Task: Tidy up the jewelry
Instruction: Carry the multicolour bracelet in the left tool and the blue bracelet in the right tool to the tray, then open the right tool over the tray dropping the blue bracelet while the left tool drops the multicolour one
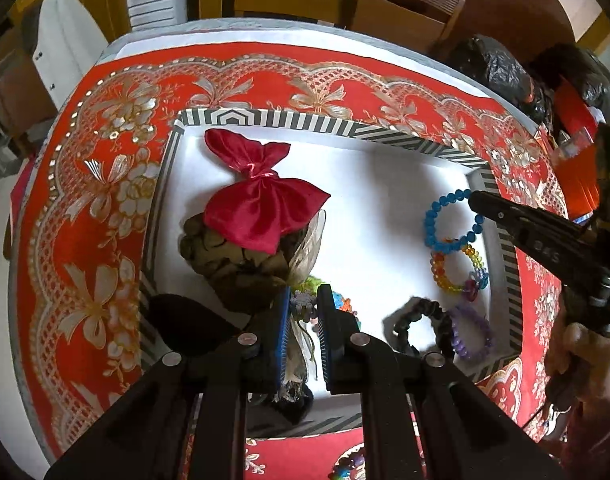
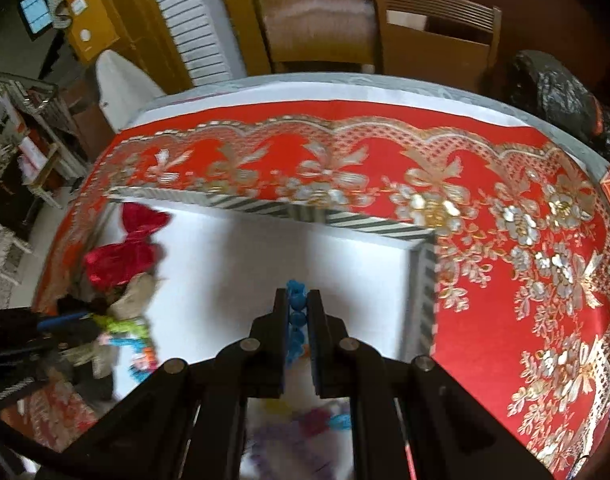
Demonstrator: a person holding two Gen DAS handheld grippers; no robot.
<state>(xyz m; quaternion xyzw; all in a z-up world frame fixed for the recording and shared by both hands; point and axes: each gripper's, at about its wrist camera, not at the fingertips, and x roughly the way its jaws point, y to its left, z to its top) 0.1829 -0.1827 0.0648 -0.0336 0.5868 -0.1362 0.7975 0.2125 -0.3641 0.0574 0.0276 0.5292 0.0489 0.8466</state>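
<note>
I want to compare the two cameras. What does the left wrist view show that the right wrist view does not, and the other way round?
Only the left wrist view: the rainbow bracelet, the black bracelet, and the left gripper around a sheer pouch.

Only the right wrist view: blue beads between the fingers of the right gripper.

Both: the red satin pouch, the blue bracelet and the striped tray.
</note>
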